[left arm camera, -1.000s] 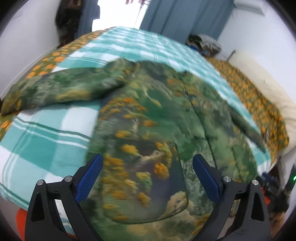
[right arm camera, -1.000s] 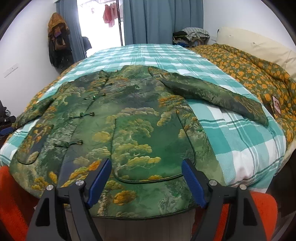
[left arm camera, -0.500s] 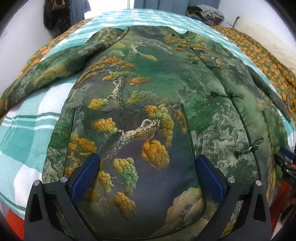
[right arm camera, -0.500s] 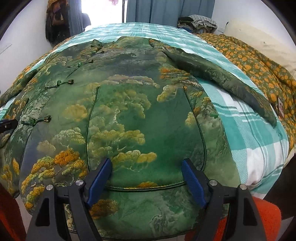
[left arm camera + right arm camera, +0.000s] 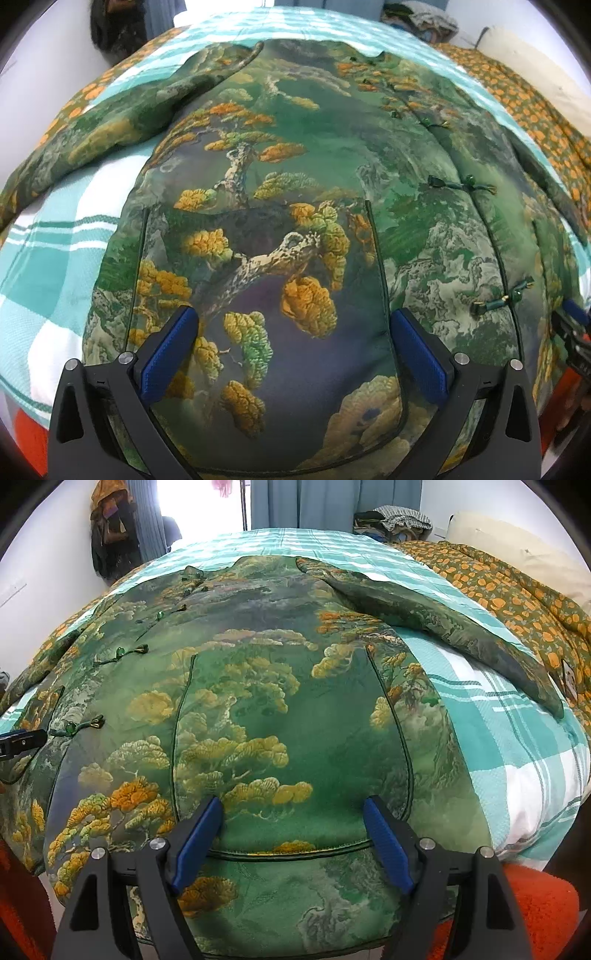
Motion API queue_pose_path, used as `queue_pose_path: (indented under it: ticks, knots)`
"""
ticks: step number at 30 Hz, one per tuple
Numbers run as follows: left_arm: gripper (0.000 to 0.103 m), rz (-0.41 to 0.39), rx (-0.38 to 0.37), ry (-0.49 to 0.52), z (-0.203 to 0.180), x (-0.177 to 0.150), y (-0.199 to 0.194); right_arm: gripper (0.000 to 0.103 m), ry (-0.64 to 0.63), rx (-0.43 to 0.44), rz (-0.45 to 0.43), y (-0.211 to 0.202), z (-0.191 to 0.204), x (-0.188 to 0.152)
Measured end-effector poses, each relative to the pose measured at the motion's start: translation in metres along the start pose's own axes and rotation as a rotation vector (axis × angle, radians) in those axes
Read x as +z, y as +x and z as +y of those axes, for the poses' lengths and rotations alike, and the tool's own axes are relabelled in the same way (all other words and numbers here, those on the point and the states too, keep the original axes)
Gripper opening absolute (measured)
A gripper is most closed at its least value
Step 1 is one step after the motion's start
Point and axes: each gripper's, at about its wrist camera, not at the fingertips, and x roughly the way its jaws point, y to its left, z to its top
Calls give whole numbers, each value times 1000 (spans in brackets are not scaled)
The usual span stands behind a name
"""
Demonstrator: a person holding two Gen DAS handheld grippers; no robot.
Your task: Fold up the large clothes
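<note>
Two grippers, left (image 5: 293, 341) and right (image 5: 293, 825), are held spread wide above the jacket (image 5: 295, 709) laid flat on the bed (image 5: 517, 746).

My left gripper (image 5: 291, 347) hangs with its blue-padded fingers (image 5: 168, 350) spread wide, gripping nothing. My right gripper (image 5: 293, 834) is likewise agape and empty, its tip visible at the left view's right edge.
</note>
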Motion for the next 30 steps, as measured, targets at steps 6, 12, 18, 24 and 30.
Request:
queue_pose_path:
  ticks: [6,12,18,24,30]
  knots:
    - [103,16,62,31,-10,1,5,81,-8,-13,0,0,2,0]
    - [103,-15,45,43,-10,-1,2,81,-27,-28,3,-1,5,0]
    - [102,-89,9,44,-14,-5,-19,81,-19,-21,-9,-9,3,-1]
    - [102,-203,-28,17,-11,3,-49,81,58,29,-81,-28,-12,5]
    - [102,-236,-1,-17,3,10,-55,81,215,61,-238,-51,-75,32]
